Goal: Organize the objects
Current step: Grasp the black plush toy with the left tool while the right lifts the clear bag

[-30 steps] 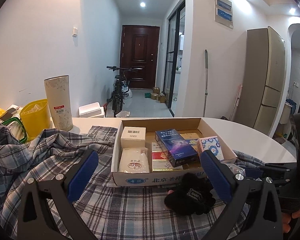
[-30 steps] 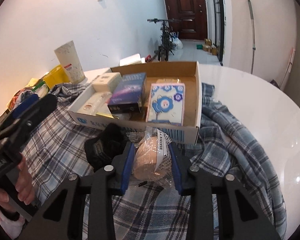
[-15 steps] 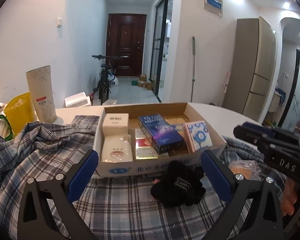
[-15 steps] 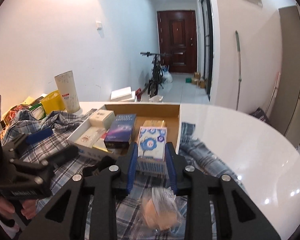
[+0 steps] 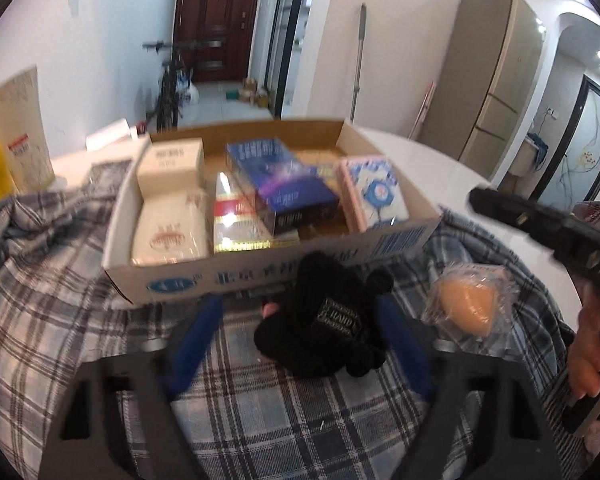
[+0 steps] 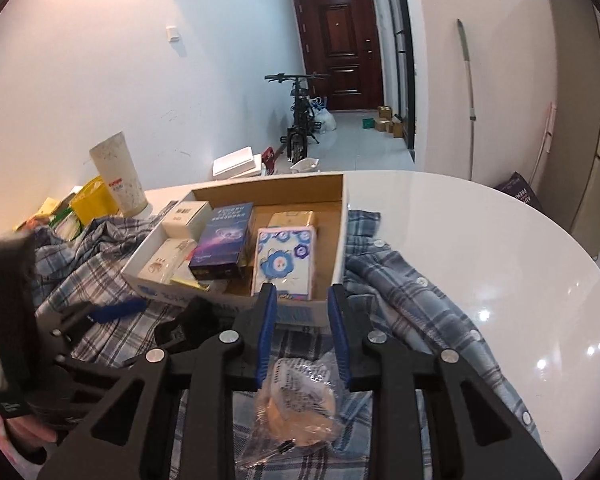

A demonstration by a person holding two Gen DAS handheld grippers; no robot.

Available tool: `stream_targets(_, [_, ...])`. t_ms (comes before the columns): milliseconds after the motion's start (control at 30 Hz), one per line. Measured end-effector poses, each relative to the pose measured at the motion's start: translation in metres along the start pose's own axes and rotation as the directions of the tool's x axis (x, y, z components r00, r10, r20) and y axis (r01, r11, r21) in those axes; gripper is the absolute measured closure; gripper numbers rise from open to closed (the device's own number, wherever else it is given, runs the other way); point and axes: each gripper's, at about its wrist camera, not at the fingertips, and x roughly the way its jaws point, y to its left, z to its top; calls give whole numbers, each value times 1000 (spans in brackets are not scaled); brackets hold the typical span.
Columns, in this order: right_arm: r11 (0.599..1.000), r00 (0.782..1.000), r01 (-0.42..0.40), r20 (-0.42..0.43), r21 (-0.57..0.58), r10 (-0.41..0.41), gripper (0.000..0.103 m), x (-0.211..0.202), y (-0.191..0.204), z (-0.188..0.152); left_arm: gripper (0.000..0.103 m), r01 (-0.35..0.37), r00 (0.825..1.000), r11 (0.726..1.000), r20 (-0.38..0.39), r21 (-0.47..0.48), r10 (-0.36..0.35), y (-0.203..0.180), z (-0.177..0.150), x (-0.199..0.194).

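Note:
A shallow cardboard box (image 5: 260, 276) (image 6: 342, 208) holds several packets on a plaid shirt (image 5: 52, 320) (image 6: 400, 280). My left gripper (image 5: 300, 312) is open, its blue pads either side of a black fabric item (image 5: 324, 320) in front of the box; the item also shows in the right wrist view (image 6: 192, 320). A bagged tan sponge (image 5: 466, 306) (image 6: 300, 396) lies on the shirt to its right. My right gripper (image 6: 303, 300) is raised over the bag, jaws partly open, holding nothing.
A round white table (image 6: 500, 248) extends to the right. A tall paper tube (image 6: 118, 174) (image 5: 18, 128) and a yellow container (image 6: 94, 200) stand at the back left. A bicycle (image 6: 300, 120) and door lie beyond.
My left gripper moved forward and down around the black fabric item and narrowed. My right gripper let go of the bagged sponge earlier, rose, and now hovers above it.

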Motion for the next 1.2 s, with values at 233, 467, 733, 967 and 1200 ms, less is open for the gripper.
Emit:
stream_targets(233, [999,1000,10,21,34,-11,50,-6,-7,2,49,29,999,999,-30,27,-28,-7,-4,6])
stream_targets(467, [999,1000,16,-7,41,-16,46,-2,-8,2,49,38,994,999,-101,15,-36,-6,-3,21])
stream_targets(733, [999,994,25,-103,27,-22,46,11,-7,-2,58,-10,999,998,42,58,8,-12,0,-8])
stream_targets(967, [1000,980,14,-201,10,-11,46,22,-6,-10,58,-77,981,993,183,91,59,-19,0,-37])
stream_targets(1200, [998,963,-14,-269,-59,-3,46,32,6,-19,57,-157,953,987,258,-29,159,4,7,-51])
